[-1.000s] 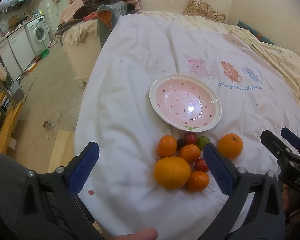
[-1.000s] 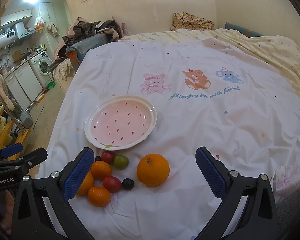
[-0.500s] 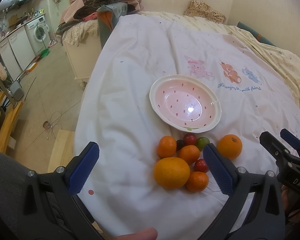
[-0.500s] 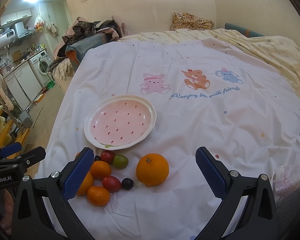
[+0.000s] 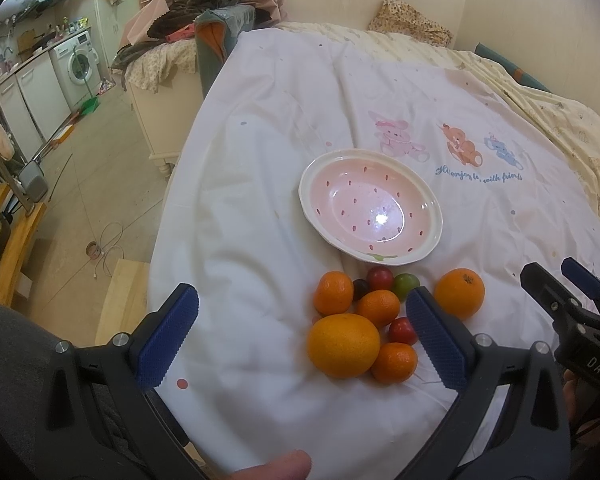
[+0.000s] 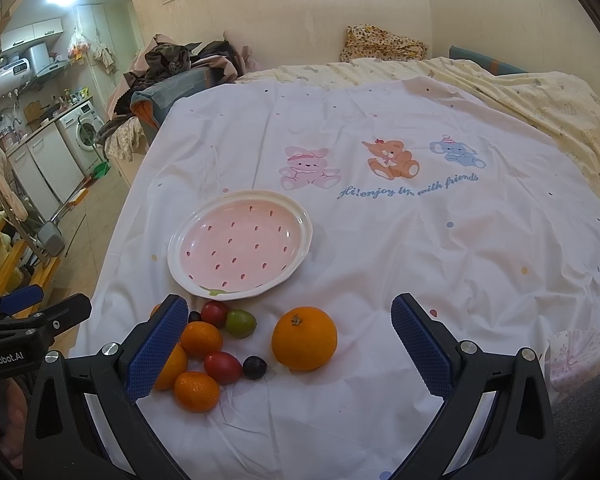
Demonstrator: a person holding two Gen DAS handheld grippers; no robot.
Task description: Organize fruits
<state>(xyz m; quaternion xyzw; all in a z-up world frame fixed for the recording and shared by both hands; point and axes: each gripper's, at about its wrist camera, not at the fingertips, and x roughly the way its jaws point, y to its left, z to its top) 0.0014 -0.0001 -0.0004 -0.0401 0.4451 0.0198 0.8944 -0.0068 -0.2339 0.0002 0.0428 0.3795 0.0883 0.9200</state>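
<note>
A pink strawberry-print plate [image 5: 324,162] [image 6: 180,240] lies empty on the white bedsheet. Just in front of it sits a cluster of fruit: a large orange [image 5: 343,345], several small mandarins [image 5: 333,287] [image 6: 201,339], red tomatoes [image 5: 380,278] [image 6: 222,367], a green tomato [image 5: 406,285] [image 6: 240,323] and a dark grape [image 6: 254,367]. A second large orange [image 5: 459,293] [image 6: 304,338] sits apart to the right. My left gripper [image 5: 300,338] is open, empty, hovering near the cluster. My right gripper [image 6: 290,346] is open, empty, framing the separate orange.
The white sheet [image 6: 420,240] with cartoon animals covers the bed; its left edge [image 5: 168,216] drops to the floor. A clothes pile [image 6: 172,64] lies at the far left corner. A yellow blanket [image 6: 540,108] lies to the right. A kitchen with a washing machine [image 5: 78,60] is at far left.
Both grippers have drifted slightly; the views have barely shifted. Both remain open and no fruit has moved.
</note>
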